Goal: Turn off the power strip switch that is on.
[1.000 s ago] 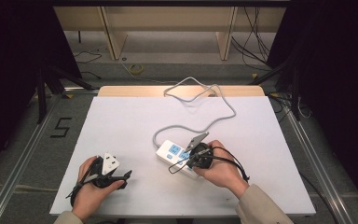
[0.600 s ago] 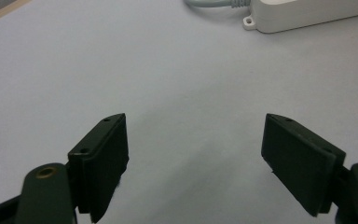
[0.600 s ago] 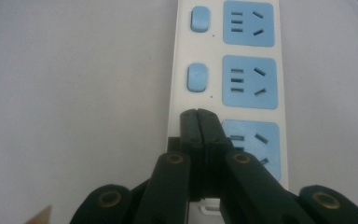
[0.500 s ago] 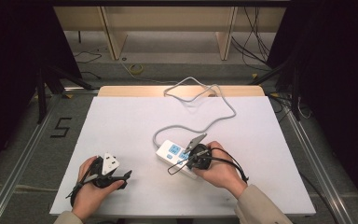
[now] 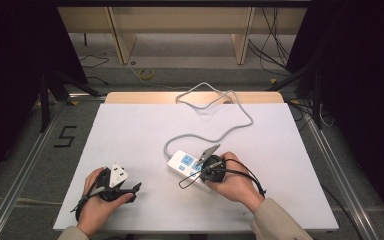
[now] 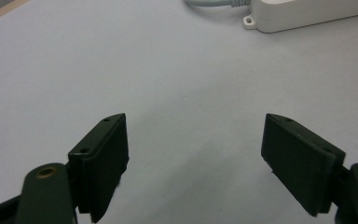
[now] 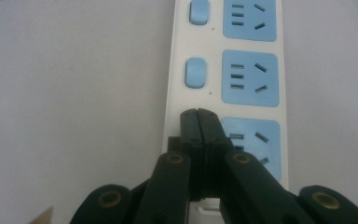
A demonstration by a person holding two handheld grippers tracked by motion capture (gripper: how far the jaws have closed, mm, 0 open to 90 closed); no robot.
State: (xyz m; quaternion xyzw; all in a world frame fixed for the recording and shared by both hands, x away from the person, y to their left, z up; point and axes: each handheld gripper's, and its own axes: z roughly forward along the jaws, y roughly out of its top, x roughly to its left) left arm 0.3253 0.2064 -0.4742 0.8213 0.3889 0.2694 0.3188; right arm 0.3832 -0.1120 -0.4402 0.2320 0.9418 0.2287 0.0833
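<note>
1. The white power strip lies near the front of the surface, its grey cable looping away towards the far edge.
2. The right tongs are pressed shut with nothing between them, tip over the strip's edge where a blue switch would sit; it looks like a switch press.
3. To do it well, push straight down with the closed tip, squarely on the button, not the socket face.
4. The left tongs gape wide over bare surface, well apart; they could steady the strip if it slides.
</note>
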